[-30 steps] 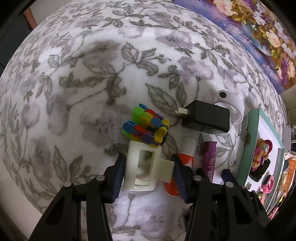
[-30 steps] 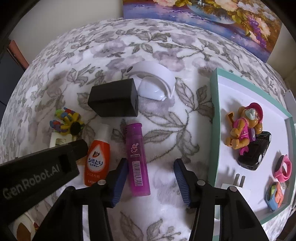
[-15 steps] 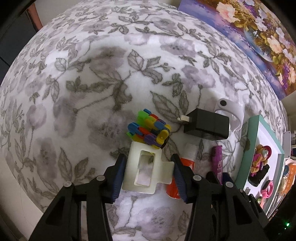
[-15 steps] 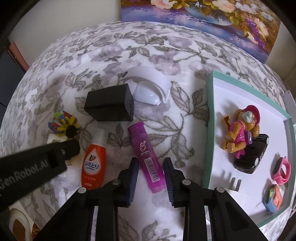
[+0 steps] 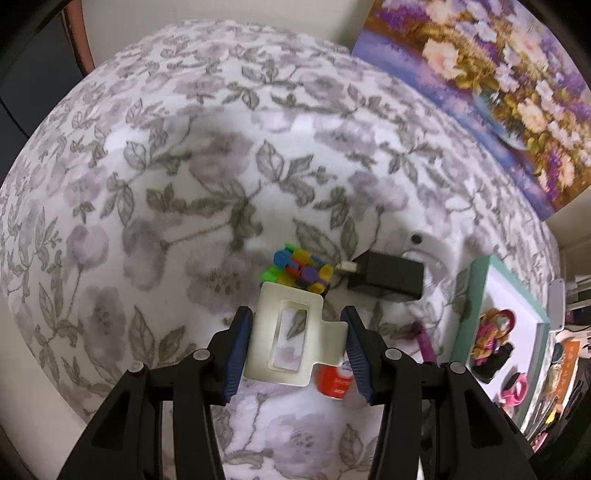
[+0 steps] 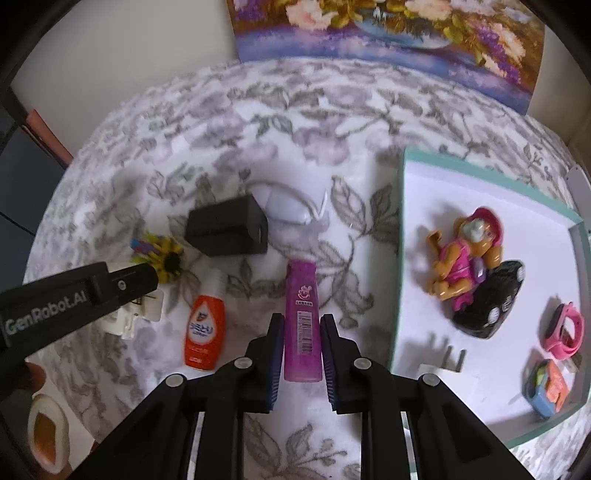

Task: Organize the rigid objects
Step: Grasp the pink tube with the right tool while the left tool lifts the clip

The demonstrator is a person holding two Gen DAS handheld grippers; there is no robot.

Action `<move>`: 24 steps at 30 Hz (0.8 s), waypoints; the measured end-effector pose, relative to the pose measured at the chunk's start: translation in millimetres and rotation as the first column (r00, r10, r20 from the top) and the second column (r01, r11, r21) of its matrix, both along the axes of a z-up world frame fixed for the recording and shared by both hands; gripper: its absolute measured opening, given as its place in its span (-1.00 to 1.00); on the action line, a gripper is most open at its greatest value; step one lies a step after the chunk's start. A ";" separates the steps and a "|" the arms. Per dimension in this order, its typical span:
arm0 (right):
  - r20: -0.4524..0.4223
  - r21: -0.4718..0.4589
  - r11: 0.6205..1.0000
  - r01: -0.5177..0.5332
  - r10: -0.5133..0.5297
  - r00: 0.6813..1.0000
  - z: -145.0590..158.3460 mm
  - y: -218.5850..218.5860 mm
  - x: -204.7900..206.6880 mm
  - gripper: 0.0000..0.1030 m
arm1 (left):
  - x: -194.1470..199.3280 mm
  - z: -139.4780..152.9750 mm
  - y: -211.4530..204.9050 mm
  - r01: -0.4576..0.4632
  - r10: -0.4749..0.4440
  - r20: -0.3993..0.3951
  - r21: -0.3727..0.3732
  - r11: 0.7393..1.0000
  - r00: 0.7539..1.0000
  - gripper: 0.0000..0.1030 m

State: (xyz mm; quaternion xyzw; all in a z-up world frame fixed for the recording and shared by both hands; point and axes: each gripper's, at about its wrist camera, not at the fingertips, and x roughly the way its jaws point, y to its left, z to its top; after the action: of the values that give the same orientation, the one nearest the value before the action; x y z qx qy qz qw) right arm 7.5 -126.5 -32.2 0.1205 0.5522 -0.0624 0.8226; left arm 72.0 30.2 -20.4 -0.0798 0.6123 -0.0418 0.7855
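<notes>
My left gripper [image 5: 295,350] is shut on a cream hair claw clip [image 5: 291,336] and holds it above the floral cloth; the left gripper's black arm and the clip [image 6: 136,314] show at the left of the right wrist view. My right gripper [image 6: 303,354] is shut on a purple tube [image 6: 303,314] and holds it lengthwise between the fingers. On the cloth lie an orange bottle [image 6: 205,328], a black charger [image 6: 227,230], a multicoloured block toy [image 5: 301,269] and a white curved device [image 6: 291,206].
A teal-rimmed white tray [image 6: 400,258] at the right holds a toy figure on a black car [image 6: 469,273], a pink watch [image 6: 565,328], a white plug [image 6: 443,369] and a small blue-orange item [image 6: 546,391]. A flower painting [image 6: 388,33] leans at the back.
My left gripper has lifted the claw clip off the cloth. My right gripper has closed from wide open onto the purple tube and raised it.
</notes>
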 end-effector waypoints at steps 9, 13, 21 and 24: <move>0.075 0.026 0.997 0.066 -0.068 0.995 35.3 -31.8 -18.1 -0.71 | -14.6 38.6 -21.8 0.041 -0.040 0.113 -0.010 0.999 0.993 -0.01; 0.083 0.054 0.994 0.096 -0.101 0.991 36.5 -45.8 -20.6 -0.76 | -18.8 43.7 -35.6 0.071 -0.069 0.121 -0.015 0.997 0.990 -0.01; 0.102 0.101 0.986 0.130 -0.140 0.985 42.7 -64.3 -29.5 -0.76 | -25.2 48.7 -50.9 0.107 -0.105 0.129 -0.009 0.994 0.986 -0.01; 0.103 0.101 0.987 0.125 -0.135 0.985 43.5 -64.7 -30.3 -0.76 | -26.9 49.6 -55.3 0.118 -0.116 0.130 -0.009 0.993 0.985 -0.01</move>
State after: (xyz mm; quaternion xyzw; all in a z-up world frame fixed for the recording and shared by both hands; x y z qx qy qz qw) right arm -22.8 -191.2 11.3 0.1984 0.4994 -0.0830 0.8393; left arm 45.2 -25.1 29.2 -0.0473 0.5633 -0.0978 0.8191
